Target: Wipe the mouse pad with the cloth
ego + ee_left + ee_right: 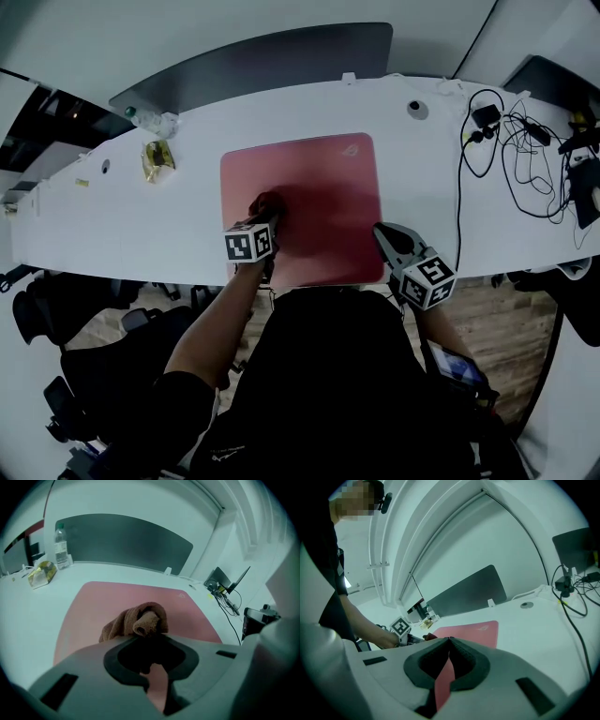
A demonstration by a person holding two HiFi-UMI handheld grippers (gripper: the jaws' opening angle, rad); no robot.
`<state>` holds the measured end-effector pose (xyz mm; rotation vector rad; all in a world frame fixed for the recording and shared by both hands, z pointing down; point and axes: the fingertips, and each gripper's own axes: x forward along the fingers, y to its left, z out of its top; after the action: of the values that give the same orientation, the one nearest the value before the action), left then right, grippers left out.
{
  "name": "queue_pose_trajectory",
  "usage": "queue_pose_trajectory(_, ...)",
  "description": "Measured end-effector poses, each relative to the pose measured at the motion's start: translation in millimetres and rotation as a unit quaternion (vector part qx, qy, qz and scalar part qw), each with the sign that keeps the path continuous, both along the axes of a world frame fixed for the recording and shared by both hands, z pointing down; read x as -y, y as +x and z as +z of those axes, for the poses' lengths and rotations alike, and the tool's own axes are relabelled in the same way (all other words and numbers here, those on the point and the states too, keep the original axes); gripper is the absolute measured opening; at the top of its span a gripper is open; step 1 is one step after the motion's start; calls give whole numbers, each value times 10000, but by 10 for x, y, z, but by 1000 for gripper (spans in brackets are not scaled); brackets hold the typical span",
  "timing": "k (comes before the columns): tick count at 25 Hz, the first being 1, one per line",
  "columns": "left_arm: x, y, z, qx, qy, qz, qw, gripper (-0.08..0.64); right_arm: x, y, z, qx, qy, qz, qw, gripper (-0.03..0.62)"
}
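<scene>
The pink mouse pad [323,187] lies flat on the white desk [122,225] in the head view. A crumpled brown cloth [266,203] rests on its left-centre part. My left gripper [269,223] is shut on the cloth [140,619], which bulges out past the jaw tips over the pad [108,599]. My right gripper [380,232] sits at the pad's near right corner, jaws shut with the tips meeting. In the right gripper view the pad [476,630] stretches ahead of that gripper [449,640], and I cannot tell whether it pinches the pad's edge.
A dark divider panel [272,58] runs along the desk's far edge. A yellow wrapper [157,159] and a water bottle [60,543] stand at the far left. Tangled cables [520,150] and a grommet [416,109] are on the right. The desk's front edge is just behind both grippers.
</scene>
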<state>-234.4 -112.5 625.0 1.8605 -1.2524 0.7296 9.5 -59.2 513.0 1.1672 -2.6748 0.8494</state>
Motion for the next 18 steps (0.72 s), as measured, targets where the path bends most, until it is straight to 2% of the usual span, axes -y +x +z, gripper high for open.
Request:
queue_pose_trajectory(13,74,735,3,-142,-117,809,9966,71,-6,174,29,-2,-40,313,9995,26)
queue_pose_trajectory(18,75,1132,18,-193,-102,1123,9934,71,-42,339,1,-10,-30,429,9991,26)
